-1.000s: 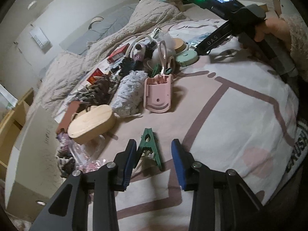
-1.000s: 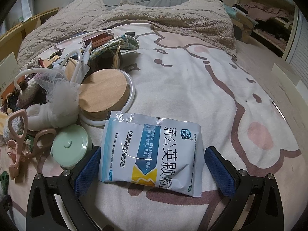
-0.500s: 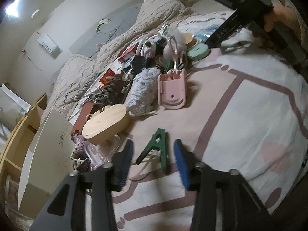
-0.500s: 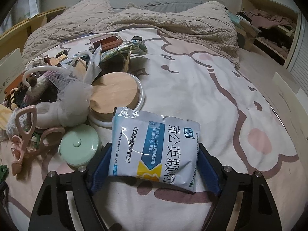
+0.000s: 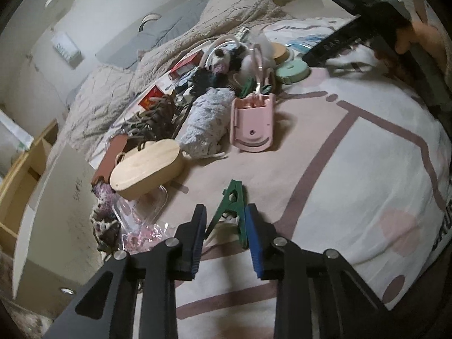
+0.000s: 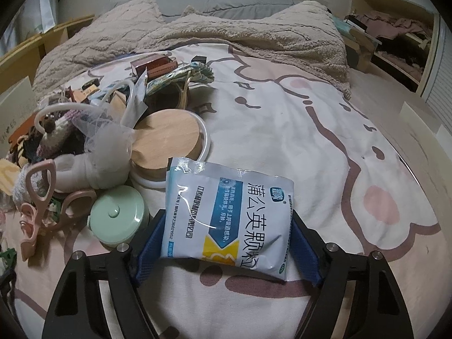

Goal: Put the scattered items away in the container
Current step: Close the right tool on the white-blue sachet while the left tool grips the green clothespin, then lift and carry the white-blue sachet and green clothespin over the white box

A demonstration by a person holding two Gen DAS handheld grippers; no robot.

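Two grips closing at once

Green clothes peg (image 5: pixel 230 212), low centre of the left view, sits clenched in the left gripper (image 5: pixel 224 226). White medicine sachet (image 6: pixel 226 214), lower centre of the right view, lies between the right gripper (image 6: pixel 226 243) jaws as they close. Squeeze both squarely before lifting off the printed bedsheet (image 6: pixel 282 130); I see no container clearly.

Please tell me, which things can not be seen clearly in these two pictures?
- Left wrist view: the right gripper fingertips, blurred.
- Right wrist view: the sachet lower edge, behind the gripper fingers.
- Left wrist view: the green clip tail, behind the left gripper pads.
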